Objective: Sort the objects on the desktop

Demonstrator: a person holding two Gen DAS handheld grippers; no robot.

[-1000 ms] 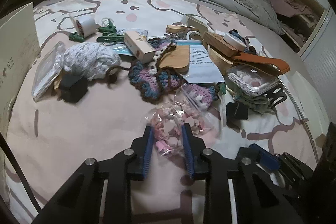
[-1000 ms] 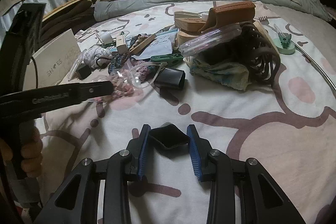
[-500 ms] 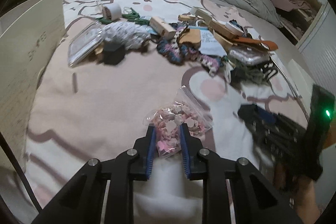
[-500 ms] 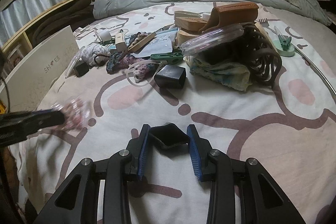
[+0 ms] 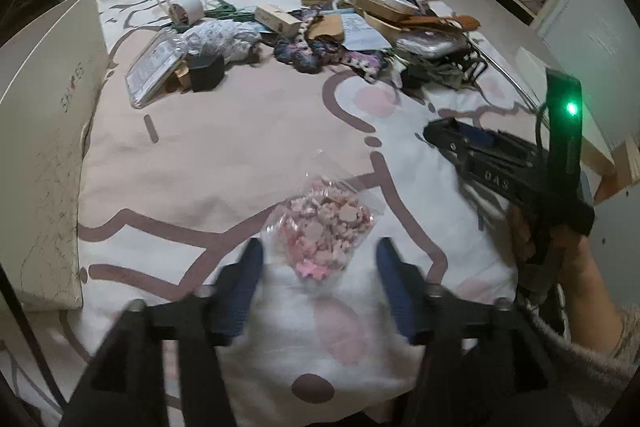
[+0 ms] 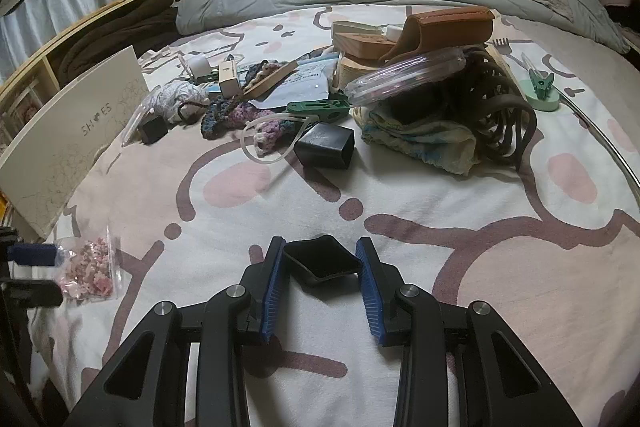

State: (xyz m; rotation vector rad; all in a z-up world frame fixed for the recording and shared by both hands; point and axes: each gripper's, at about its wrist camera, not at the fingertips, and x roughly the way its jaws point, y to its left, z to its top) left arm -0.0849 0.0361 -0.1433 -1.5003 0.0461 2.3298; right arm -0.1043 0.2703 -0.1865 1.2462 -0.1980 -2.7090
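Half a second earlier the left gripper [image 5: 318, 261] had pinched the clear crinkly bag of pink pieces [image 5: 326, 229]; its ribbed blue pads [image 5: 246, 277] had since spread wide and touched nothing, the bag lying flat on the soft printed bedspread [image 5: 240, 147] between them, near its front edge beside the stiff cream shoebox lid [image 5: 44, 147]. The right gripper [image 6: 319, 269] stayed clamped on a small, glossy black, square cup [image 6: 320, 261], well apart from the heaped clutter
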